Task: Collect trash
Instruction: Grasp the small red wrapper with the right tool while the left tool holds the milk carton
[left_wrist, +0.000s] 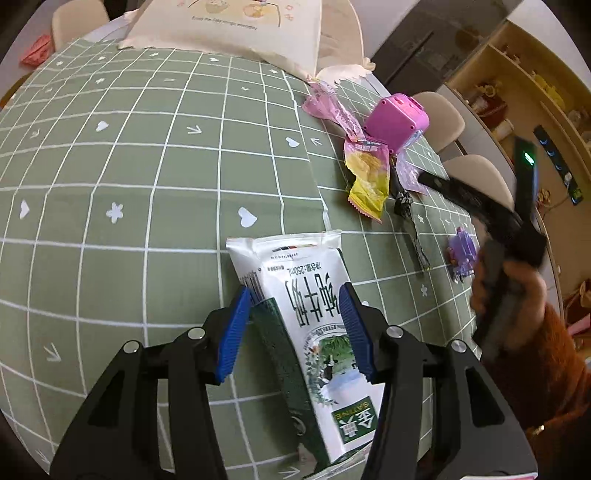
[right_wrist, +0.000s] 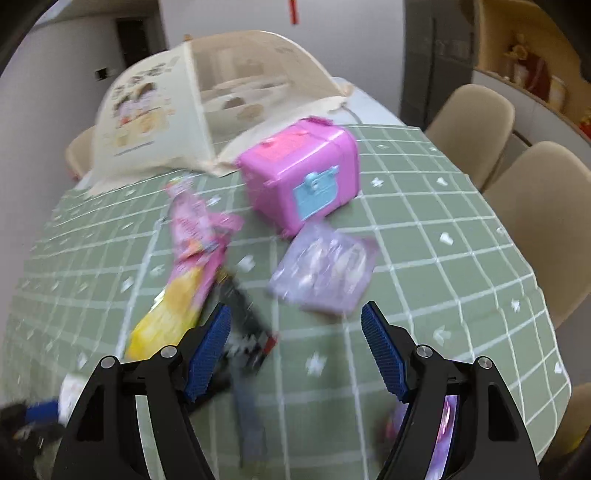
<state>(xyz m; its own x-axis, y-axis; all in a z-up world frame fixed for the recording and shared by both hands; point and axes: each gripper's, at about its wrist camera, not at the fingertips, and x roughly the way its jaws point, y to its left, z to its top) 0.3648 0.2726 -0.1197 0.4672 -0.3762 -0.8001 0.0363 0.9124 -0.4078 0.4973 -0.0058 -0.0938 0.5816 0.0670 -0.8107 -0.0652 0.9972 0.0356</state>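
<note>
1. left gripper (left_wrist: 295, 328) has its blue pads on either side of the white-and-green flattened milk carton (left_wrist: 314, 332); the jaws stand about half open and the pads look pressed on the carton's sides, so I'd call that a grip; the carton's long axis runs straight along the fingers, sealed end pointing away toward the middle of the green grid tablecloth (left_wrist: 129, 184)
2. right gripper (right_wrist: 295, 347) is wide open and holds nothing; that view is blurry
3. what the next grab turns on: the yellow-and-pink crinkly snack wrapper (right_wrist: 173, 314) lies just ahead-left of the right gripper, long axis running away toward the cream tote bag (right_wrist: 155, 110) at the far edge; the black strip wrapper (right_wrist: 247, 350) sits between its fingers
4. right hand is clearly nearer that pile; the pink plastic toy chest (right_wrist: 299, 177) by the right edge looks like a toy, not trash
</note>
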